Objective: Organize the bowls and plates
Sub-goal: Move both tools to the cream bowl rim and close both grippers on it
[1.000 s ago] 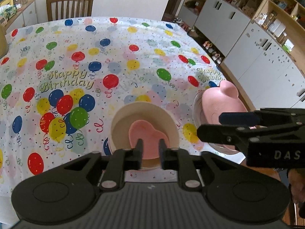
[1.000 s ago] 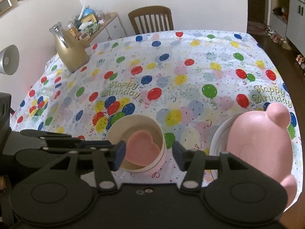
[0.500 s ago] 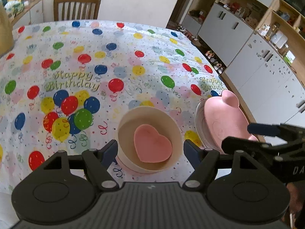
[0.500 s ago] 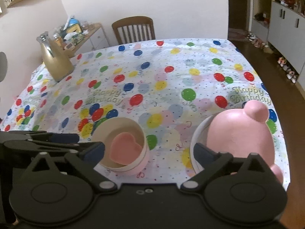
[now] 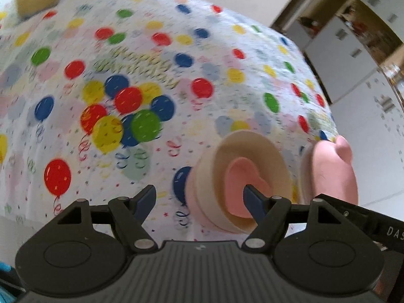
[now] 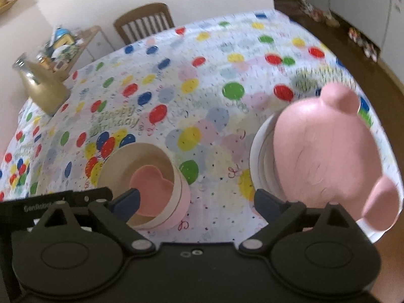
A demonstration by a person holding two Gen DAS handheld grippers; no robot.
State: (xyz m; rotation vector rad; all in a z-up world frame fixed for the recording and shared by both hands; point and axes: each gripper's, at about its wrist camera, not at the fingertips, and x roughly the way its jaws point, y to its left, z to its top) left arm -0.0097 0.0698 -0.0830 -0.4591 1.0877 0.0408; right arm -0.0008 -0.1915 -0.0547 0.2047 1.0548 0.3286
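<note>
Nearest, the left gripper is seen spread wide with nothing gripped. The right gripper is also wide, its jaws narrowing slightly over bare tablecloth, nothing between them. Just beyond, a pink heart-shaped dish sits nested in a cream bowl. To its right, a pink bear-shaped plate rests on a white plate. Farther off, a gold jug stands before a wooden chair.
</note>
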